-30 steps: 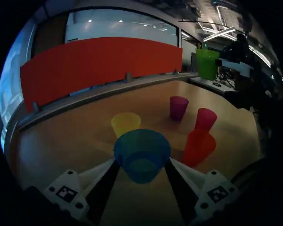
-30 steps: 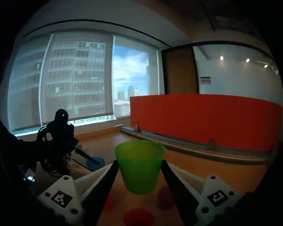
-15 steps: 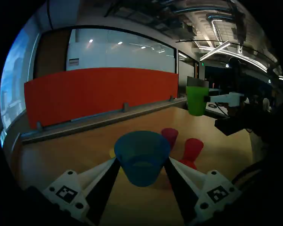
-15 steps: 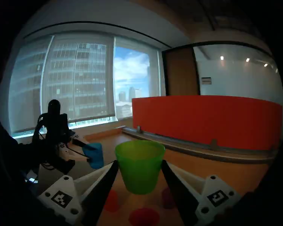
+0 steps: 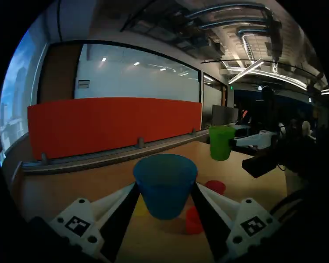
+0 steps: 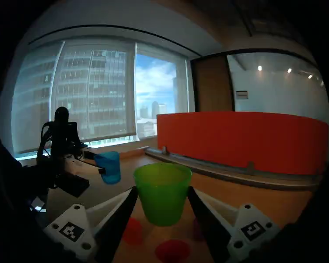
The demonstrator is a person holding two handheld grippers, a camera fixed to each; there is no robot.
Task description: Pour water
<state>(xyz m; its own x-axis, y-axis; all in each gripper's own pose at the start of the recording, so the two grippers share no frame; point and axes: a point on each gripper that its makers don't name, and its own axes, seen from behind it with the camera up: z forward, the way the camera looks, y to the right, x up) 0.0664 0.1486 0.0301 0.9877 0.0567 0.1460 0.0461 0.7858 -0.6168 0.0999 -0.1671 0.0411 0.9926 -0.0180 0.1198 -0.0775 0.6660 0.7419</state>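
In the left gripper view my left gripper (image 5: 164, 193) is shut on a blue cup (image 5: 165, 184), held upright above the wooden table (image 5: 68, 197). Farther right the green cup (image 5: 220, 142) hangs in the right gripper's fingers. In the right gripper view my right gripper (image 6: 162, 199) is shut on that green cup (image 6: 162, 193), also upright. Off to the left there, the left gripper carries the blue cup (image 6: 109, 166) at about the same height, well apart from the green one. I cannot see water in either cup.
Red cups (image 5: 193, 219) (image 5: 215, 186) and a yellow one (image 5: 141, 206) stand on the table below the blue cup. Red and magenta cups (image 6: 133, 230) (image 6: 172, 250) sit under the green cup. An orange partition (image 5: 116, 122) runs along the table's far edge, with windows (image 6: 76, 105) beyond.
Both cups have risen from the table; the left gripper lifted and levelled, so the standing cups dropped low in its view. The blue and green cups came to similar height.
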